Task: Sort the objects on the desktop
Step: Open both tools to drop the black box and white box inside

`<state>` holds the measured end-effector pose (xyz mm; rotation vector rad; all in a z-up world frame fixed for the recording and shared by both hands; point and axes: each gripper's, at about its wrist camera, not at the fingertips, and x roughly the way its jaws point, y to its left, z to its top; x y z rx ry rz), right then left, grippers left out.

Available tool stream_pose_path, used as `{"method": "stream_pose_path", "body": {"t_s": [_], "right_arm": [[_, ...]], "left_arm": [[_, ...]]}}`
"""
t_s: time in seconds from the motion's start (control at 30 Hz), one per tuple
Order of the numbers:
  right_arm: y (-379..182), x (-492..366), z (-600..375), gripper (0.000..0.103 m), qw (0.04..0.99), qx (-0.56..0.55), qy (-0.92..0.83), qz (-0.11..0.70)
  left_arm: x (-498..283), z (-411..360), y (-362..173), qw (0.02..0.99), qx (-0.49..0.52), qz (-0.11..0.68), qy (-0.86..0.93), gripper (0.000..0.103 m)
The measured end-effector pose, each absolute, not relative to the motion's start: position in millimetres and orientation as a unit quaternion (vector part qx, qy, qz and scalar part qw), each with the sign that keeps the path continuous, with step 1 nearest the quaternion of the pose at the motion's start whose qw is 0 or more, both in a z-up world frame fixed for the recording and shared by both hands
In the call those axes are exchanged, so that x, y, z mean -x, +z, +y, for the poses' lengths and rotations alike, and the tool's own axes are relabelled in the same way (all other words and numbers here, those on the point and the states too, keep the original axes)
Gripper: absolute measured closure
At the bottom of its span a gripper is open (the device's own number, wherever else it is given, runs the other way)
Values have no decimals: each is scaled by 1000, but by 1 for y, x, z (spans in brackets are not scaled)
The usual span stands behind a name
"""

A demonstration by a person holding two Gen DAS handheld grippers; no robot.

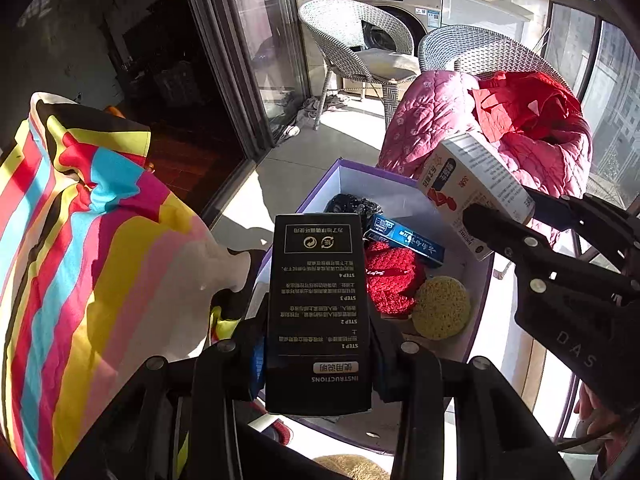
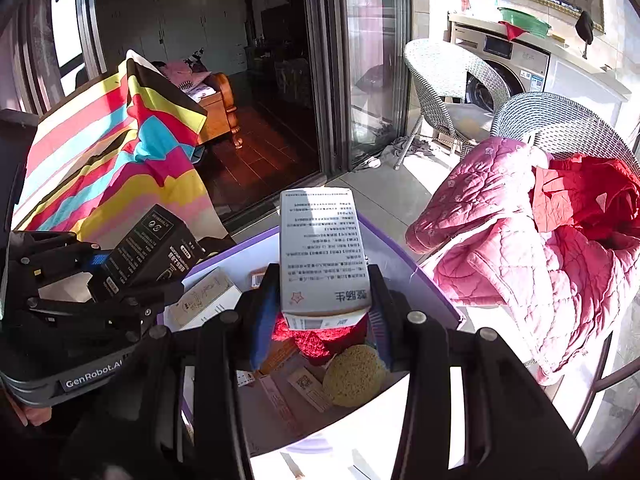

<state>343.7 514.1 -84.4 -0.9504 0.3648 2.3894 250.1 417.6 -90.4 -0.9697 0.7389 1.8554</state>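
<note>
My left gripper (image 1: 318, 364) is shut on a tall black box (image 1: 318, 312) with printed instructions, held above a purple-rimmed white storage box (image 1: 320, 188). My right gripper (image 2: 324, 316) is shut on a white medicine box (image 2: 322, 252), also held over the storage box (image 2: 408, 256). In the left wrist view the white box (image 1: 472, 188) and right gripper (image 1: 500, 216) show at the right. In the right wrist view the black box (image 2: 148, 252) and left gripper (image 2: 104, 276) show at the left. Inside the storage box lie a blue toothpaste box (image 1: 404, 240), a red cloth (image 1: 394, 276) and a yellow sponge (image 1: 440, 306).
A striped cloth (image 1: 80, 248) hangs at the left. A wicker chair (image 1: 492, 52) with pink and red quilted clothes (image 1: 440, 120) stands right of the box. A second wicker chair (image 1: 352, 40) and a washing machine (image 1: 400, 4) stand farther back. A sliding glass door (image 1: 256, 60) is at the left.
</note>
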Motion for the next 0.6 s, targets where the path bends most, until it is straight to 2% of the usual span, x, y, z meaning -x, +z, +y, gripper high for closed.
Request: {"method": "stream_pose_path", "body": {"t_s": [0.33,0.4,0.43,0.53,0.6], "right_arm": [[-96,-341,520,60,266,365,881,142],[-99,-338,520,59,266,365,879,151],[-99,-338,522,59,268,362,878,162],[-95,-345,530,41,268,346,877,196],[-90,-350,534,38,272,335,879,205]], "left_arm": [[-252,417,-97,453,403,287,741,62],[-250,416,-101,447,410,289,740,60],[-250,415,-102,445,411,290,741,53],[-248,411,-100,447,409,282,744,33],[-249,408,-93,440,395,280,756,26]]}}
